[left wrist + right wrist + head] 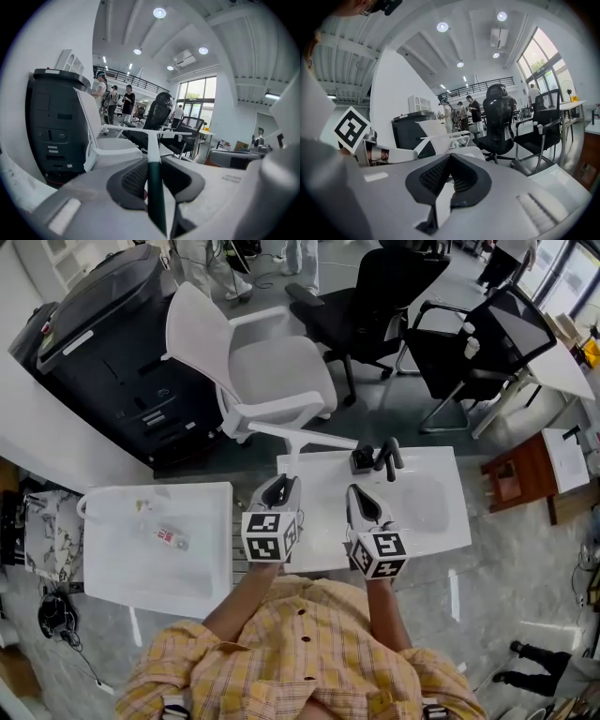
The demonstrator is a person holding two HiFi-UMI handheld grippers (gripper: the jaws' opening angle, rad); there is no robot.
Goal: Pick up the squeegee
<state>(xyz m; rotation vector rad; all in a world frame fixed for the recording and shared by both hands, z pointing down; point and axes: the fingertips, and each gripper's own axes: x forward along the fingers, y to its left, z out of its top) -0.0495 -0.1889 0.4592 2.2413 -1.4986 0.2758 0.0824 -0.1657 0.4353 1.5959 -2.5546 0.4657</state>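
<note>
Upper left of the frame, head view: big black office printer, with a white swivel chair with moulded plastic arms beside it at upper centre.

Centre: white worktop with a shallow basin and a black tap fitting at its far edge. Shallow white plastic tub at lower left.

Task item: T-shaped squeegee with a white crossbar head and a dark green handle. It is not on the worktop. It stands up from the left claw, head reaching toward the chair. Left gripper view shows the padded jaws closed tight on the green handle.

Right claw: pads brought together, nothing between them. It sits idle just beside the left one.

Judgement: the grasp is made and the lift looks essentially done. The next move calls for a firm pinch on the handle, since the long head gives leverage, and for keeping the crossbar clear of the chair arm.
</note>
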